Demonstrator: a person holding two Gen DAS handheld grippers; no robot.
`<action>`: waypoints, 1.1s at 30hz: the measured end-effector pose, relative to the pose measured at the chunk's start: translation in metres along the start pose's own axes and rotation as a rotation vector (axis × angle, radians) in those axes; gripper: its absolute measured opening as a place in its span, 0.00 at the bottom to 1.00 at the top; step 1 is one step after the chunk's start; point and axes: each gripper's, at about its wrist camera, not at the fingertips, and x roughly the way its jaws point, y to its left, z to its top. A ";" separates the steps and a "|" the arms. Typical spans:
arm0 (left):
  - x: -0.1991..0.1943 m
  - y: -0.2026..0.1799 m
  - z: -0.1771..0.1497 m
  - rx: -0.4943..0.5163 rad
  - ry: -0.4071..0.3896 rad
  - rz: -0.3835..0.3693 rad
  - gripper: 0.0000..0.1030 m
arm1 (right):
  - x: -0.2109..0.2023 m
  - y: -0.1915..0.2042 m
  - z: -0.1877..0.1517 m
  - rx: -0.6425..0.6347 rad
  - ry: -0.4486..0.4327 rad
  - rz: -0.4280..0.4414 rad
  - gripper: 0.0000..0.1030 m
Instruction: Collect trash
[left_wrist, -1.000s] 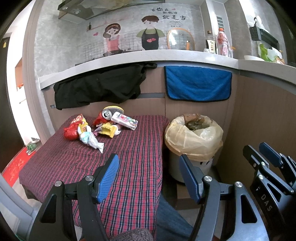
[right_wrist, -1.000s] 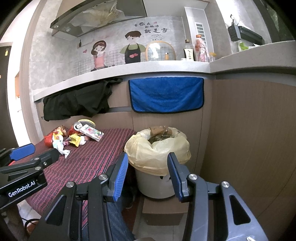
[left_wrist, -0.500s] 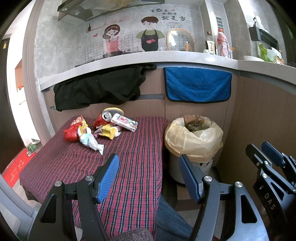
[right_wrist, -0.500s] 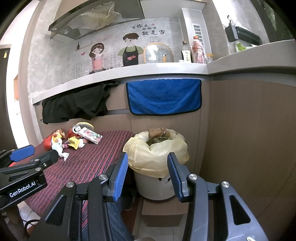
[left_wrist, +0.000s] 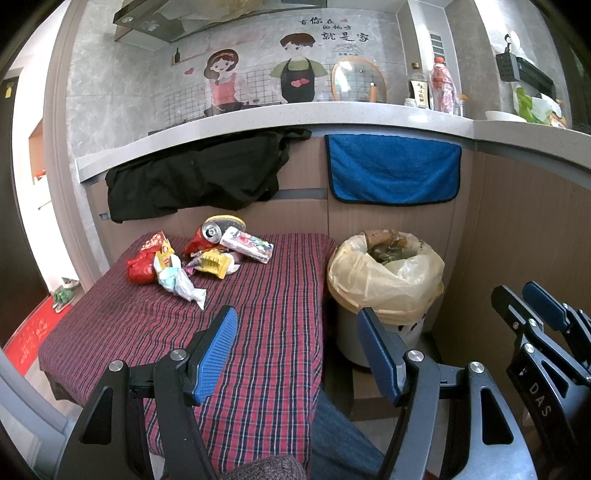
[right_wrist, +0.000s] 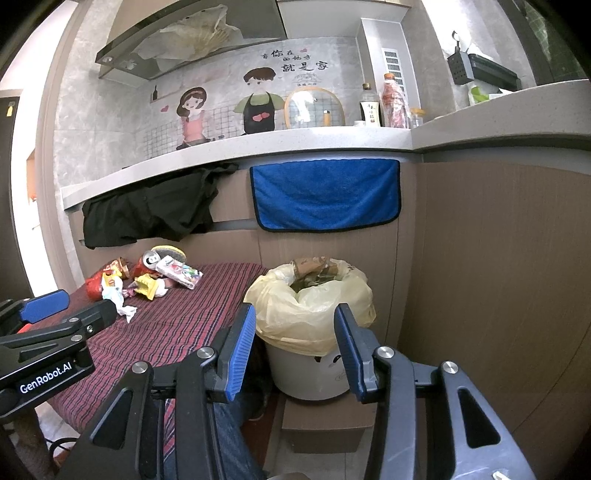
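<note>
Near the plaid table's (left_wrist: 258, 332) front edge, both claws, left claw (left_wrist: 295, 350) and right claw (right_wrist: 295, 347), gape empty.

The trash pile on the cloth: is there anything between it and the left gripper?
Nothing visible. Only bare plaid cloth lies between the open left gripper and the trash pile. The bin stands to the right, beside the table, off that path.

Blue towel (left_wrist: 393, 168) and black garment (left_wrist: 195, 177), perhaps a jacket, under countertop (left_wrist: 280, 114).
</note>
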 end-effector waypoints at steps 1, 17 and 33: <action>0.000 -0.001 -0.001 -0.001 -0.001 0.001 0.66 | 0.000 0.000 0.000 -0.001 -0.001 0.000 0.41; 0.003 -0.004 0.000 -0.011 0.015 0.002 0.66 | 0.001 -0.002 0.001 -0.003 0.005 -0.001 0.41; 0.087 0.127 0.041 -0.212 0.090 -0.108 0.66 | 0.072 0.031 0.043 -0.057 0.007 0.096 0.40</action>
